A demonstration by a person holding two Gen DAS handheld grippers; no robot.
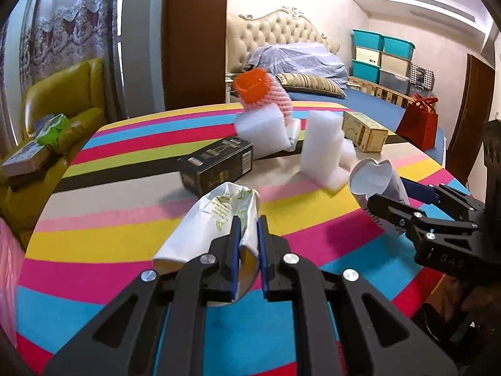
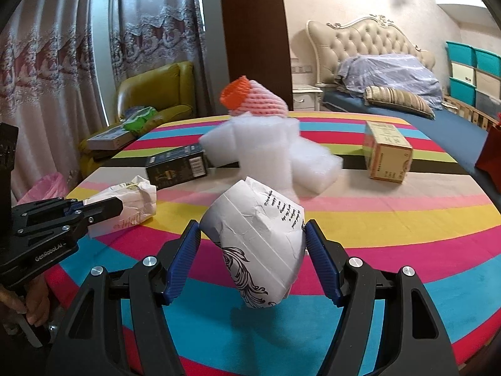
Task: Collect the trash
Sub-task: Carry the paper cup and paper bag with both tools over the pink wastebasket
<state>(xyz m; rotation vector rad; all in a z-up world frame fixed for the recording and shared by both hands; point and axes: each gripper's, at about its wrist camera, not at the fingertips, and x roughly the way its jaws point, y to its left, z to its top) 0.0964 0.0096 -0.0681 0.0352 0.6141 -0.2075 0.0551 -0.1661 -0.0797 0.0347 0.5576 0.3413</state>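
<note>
In the left wrist view my left gripper (image 1: 249, 224) is shut on a crushed paper cup with green print (image 1: 209, 219), held low over the striped table (image 1: 109, 238). In the right wrist view my right gripper (image 2: 253, 247) is shut on a crumpled white paper cup with black print (image 2: 263, 238), lifted above the cloth. Each view shows the other gripper too: the right gripper (image 1: 388, 195) with its white cup (image 1: 372, 178), and the left gripper (image 2: 103, 208) with its green-print cup (image 2: 134, 199).
On the table lie a black box (image 2: 177, 166), white foam blocks (image 2: 269, 153), an orange and pink foam net (image 2: 250, 98) and a cardboard box (image 2: 386, 153). A pink bag (image 2: 47, 188) sits off the table's left edge, near a yellow armchair (image 2: 156, 91). A bed stands behind.
</note>
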